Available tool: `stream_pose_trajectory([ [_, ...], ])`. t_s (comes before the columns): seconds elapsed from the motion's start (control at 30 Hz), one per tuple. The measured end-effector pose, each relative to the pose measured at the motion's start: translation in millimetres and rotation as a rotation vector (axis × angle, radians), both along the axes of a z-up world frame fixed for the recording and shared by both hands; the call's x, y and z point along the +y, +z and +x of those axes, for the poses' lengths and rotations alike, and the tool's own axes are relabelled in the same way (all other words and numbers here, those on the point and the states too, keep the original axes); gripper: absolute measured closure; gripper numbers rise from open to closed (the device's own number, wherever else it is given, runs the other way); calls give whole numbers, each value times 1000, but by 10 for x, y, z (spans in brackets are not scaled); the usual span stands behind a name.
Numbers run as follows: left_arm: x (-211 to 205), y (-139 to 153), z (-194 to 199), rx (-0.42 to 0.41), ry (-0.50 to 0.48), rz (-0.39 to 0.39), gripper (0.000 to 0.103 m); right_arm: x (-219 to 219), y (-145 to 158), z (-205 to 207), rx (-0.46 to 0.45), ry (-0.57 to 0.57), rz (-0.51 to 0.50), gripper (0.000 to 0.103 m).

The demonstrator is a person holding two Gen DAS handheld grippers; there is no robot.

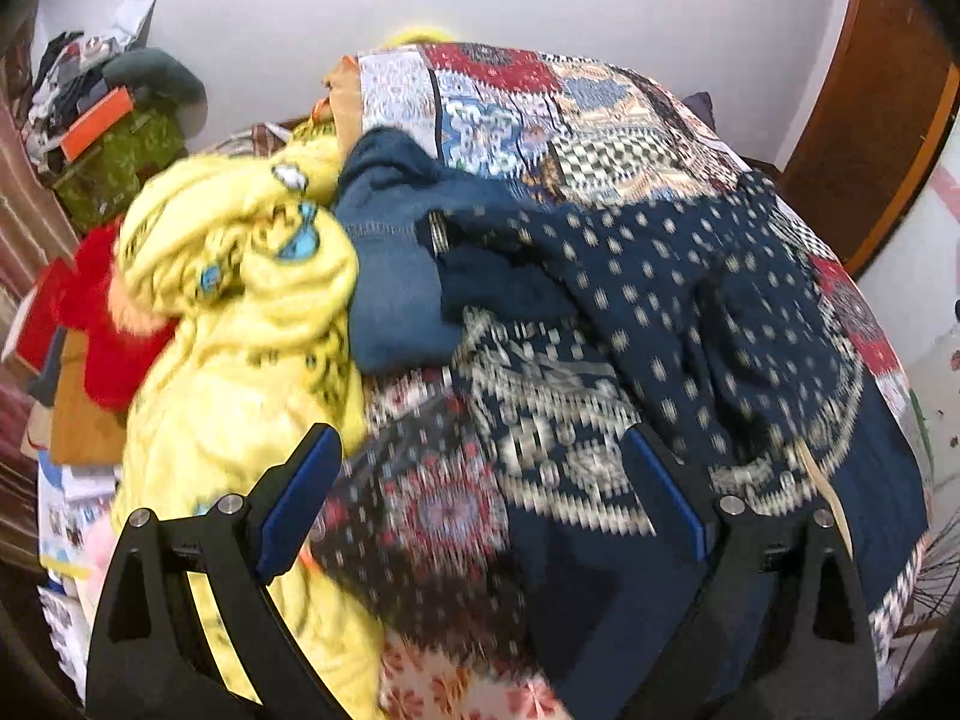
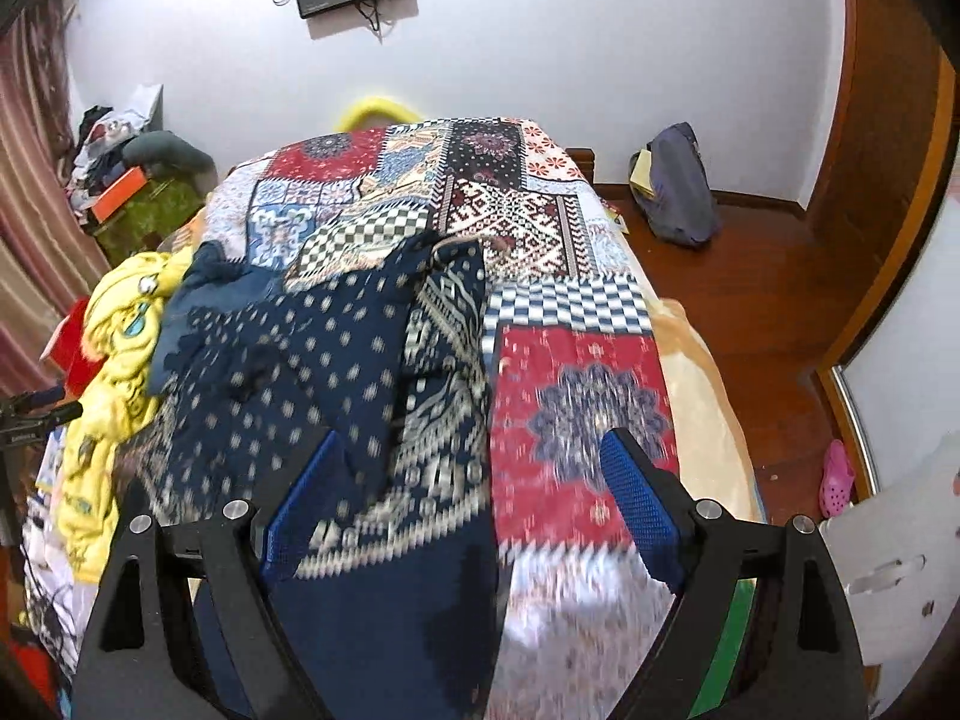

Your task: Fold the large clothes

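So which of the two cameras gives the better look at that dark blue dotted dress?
The right wrist view: the dress lies nearly whole on the bedspread, beyond the open right gripper. The left wrist view shows it closer, blurrier and partly cut off, beyond the open left gripper.

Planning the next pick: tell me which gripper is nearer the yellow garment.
Left. The left gripper hovers right beside the yellow garment; the right gripper sits over the navy dress, farther away.

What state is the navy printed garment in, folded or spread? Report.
Neither: the navy printed garment lies rumpled and bunched on the patchwork bedspread, no neat fold visible.
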State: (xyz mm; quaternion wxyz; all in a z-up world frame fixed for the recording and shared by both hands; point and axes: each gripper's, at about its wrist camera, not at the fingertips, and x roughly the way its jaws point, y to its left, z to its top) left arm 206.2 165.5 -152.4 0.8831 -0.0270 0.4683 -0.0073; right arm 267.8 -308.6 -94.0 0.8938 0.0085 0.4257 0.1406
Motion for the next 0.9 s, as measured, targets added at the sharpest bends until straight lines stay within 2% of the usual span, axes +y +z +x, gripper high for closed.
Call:
stream_pose_trajectory([
  [0.17, -50, -308, -335, 82, -10, -80, 8, -36, -316, -302, 58, -2, -17, 17],
  [0.3, -88, -682, -564, 182, -12, -176, 9, -101, -682, -474, 143, -24, 0, 18],
  [0.37, -121, -792, -653, 210, -16, -207, 21, -118, -873, -539, 195, -30, 30, 18],
  [0.4, -146, -820, -687, 222, -22, -212, 24, -114, -922, -581, 210, -33, 40, 18],
  [0.6, -322, -1031, -803, 308, -119, -359, 27, -99, -1219, -692, 289, -15, 112, 18],
  [0.63, -357, -1094, -805, 332, -127, -366, 32, -92, -1223, -712, 280, -15, 109, 18],
  [0.67, -386, -1151, -807, 350, -127, -366, 37, -76, -1218, -715, 268, -10, 108, 20],
  [0.73, -402, -1232, -814, 359, -110, -412, 42, -51, -1220, -714, 266, 5, 124, 31],
  [0.8, -394, -1235, -823, 341, -95, -447, 51, -24, -1247, -705, 269, 17, 163, 48],
  [0.83, -401, -1214, -831, 327, -93, -443, 62, -4, -1257, -702, 270, 23, 171, 51],
  [0.87, -423, -1173, -844, 307, -93, -418, 73, 14, -1266, -700, 270, 31, 176, 61],
  [0.9, -437, -1145, -854, 295, -94, -396, 78, 33, -1273, -696, 272, 37, 180, 72],
])
